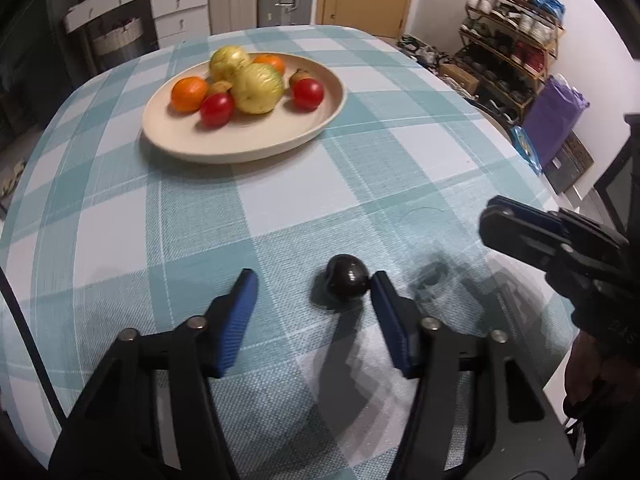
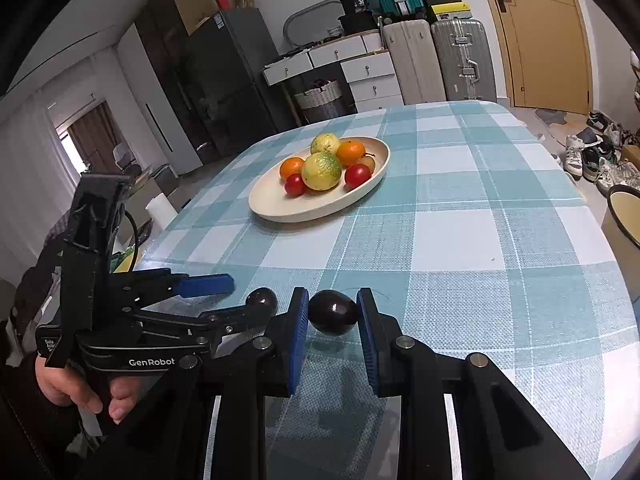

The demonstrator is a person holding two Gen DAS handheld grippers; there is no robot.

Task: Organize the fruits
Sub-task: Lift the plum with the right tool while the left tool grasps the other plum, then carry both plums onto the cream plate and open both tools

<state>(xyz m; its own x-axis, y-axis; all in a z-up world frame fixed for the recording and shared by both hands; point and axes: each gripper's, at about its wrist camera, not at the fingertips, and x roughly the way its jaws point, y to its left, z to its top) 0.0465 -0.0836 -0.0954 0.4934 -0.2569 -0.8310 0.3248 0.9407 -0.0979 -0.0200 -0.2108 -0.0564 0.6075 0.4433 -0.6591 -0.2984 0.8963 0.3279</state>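
Left wrist view: the left gripper stood partly spread over the teal-and-white checked tablecloth. A small dark purple round fruit lay on the cloth between the blue pads, touching or nearly touching the right-hand pad and well clear of the other, so it was not yet pinched. Farther back, the shallow cream oval plate already held two yellow-green fruits, two oranges, two red fruits and some small brown ones. The right gripper entered from the right edge.

Right wrist view: the right gripper was pinching a second dark purple fruit between its pads, seemingly just above the cloth. The first fruit lay beside the left gripper's lower finger.

Judgement: most fruit was already plated; the two dark fruits remained to be carried over.
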